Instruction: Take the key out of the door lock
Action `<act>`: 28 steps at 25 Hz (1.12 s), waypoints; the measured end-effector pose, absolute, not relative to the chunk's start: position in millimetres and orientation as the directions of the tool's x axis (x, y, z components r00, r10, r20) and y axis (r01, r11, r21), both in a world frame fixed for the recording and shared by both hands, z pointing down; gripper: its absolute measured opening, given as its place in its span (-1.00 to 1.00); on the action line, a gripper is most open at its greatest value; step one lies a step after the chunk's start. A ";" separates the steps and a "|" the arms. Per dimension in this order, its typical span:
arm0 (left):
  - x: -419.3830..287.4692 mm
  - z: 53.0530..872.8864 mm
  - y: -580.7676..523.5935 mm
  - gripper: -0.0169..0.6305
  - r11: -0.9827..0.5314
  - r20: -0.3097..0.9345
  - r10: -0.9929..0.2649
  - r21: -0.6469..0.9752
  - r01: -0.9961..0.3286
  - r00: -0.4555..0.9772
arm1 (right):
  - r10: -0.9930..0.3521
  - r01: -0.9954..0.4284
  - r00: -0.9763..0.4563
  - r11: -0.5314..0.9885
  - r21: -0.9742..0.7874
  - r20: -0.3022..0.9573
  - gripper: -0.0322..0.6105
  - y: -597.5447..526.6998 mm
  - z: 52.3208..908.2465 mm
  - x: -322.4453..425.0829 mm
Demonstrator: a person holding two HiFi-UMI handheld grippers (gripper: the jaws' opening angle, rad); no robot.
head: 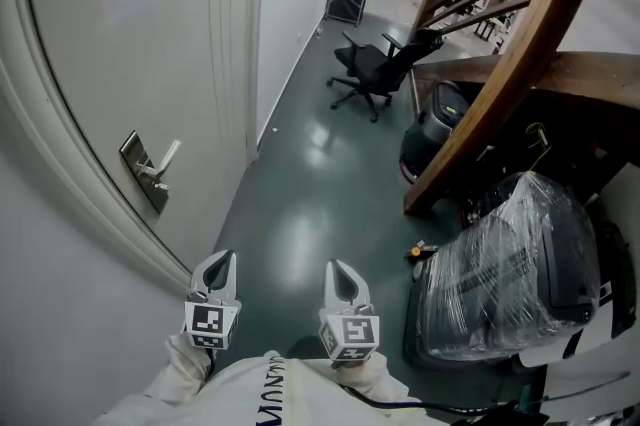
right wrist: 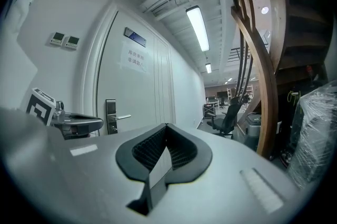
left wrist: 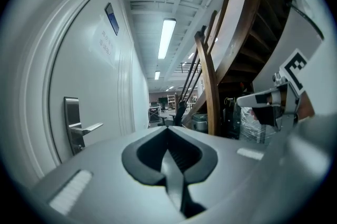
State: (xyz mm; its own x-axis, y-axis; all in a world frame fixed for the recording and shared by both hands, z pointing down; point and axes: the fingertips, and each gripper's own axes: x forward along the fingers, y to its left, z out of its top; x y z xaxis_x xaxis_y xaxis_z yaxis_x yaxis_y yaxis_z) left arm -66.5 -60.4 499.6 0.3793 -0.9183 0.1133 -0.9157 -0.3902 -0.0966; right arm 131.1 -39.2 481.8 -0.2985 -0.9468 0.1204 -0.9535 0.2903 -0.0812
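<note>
We hold two claws low in the head view, near six o'clock, side by side with a gap between them. The left claw (head: pixel 224 260) has its jaws pressed fully together with nothing between them; its own view shows the dark pads meeting in one closed seam. The right claw (head: pixel 338 270) is closed the same way and is also empty. Neither touches anything. The door lock (head: pixel 143 173), a metal plate with a lever handle (head: pixel 166 157), sits on a white door (head: pixel 130 64) at ten o'clock from the claws, well apart. The key is too small to make out.
</note>
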 end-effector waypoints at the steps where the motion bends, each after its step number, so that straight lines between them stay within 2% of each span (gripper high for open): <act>1: -67.0 500.2 -64.8 -0.95 -0.389 0.113 -0.919 -0.093 -0.916 0.379 | -0.947 -0.954 -0.297 0.289 -0.081 0.122 -0.89 -43.5 481.3 130.9; 12: -65.4 507.9 -119.0 -0.95 -0.325 0.120 -0.942 -0.101 -0.940 0.313 | -0.926 -0.931 -0.361 0.351 -0.097 0.114 -0.89 -113.2 488.0 133.4; 28: -16.2 510.8 -254.6 -0.95 -0.249 0.176 -0.958 -0.132 -0.959 0.225 | -0.870 -0.882 -0.468 0.448 -0.147 0.156 -0.89 -264.5 503.6 175.1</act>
State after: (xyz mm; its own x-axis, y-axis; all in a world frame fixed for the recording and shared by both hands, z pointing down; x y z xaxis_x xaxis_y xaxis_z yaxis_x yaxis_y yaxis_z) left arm -16.2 -254.6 510.8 0.2248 -0.9584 0.1761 -0.9594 -0.2493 -0.1322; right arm 175.1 -264.5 503.6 -0.4683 -0.8697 0.1557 -0.8817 0.4484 -0.1469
